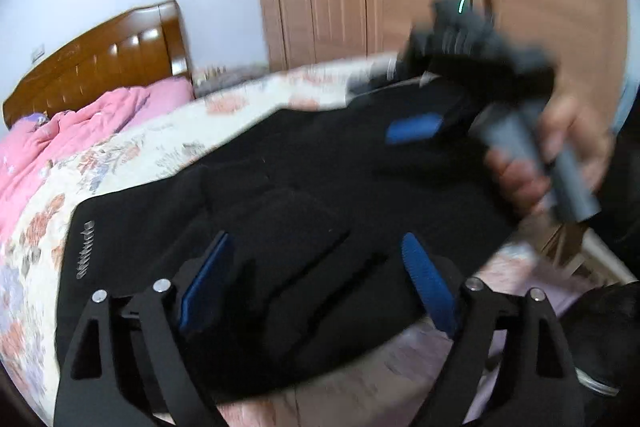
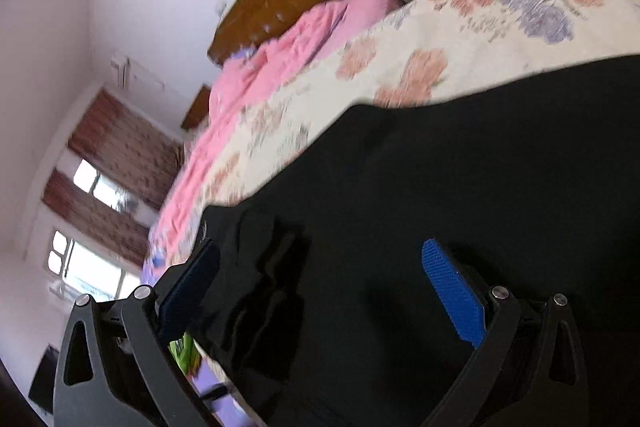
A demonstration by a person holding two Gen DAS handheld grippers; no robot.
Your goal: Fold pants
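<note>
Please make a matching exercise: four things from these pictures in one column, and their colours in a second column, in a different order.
Things:
1. pants
2. quilt
3. headboard
4. gripper pads

Colours:
a. brown
b. blue
c. black
d. pink

Pairs: 1-c, 2-d, 3-a, 4-b

L gripper (image 1: 316, 281) jaws wide apart over black pants (image 1: 304, 179) on floral bedspread (image 1: 132, 151); R gripper (image 1: 448, 115) beyond.
</note>
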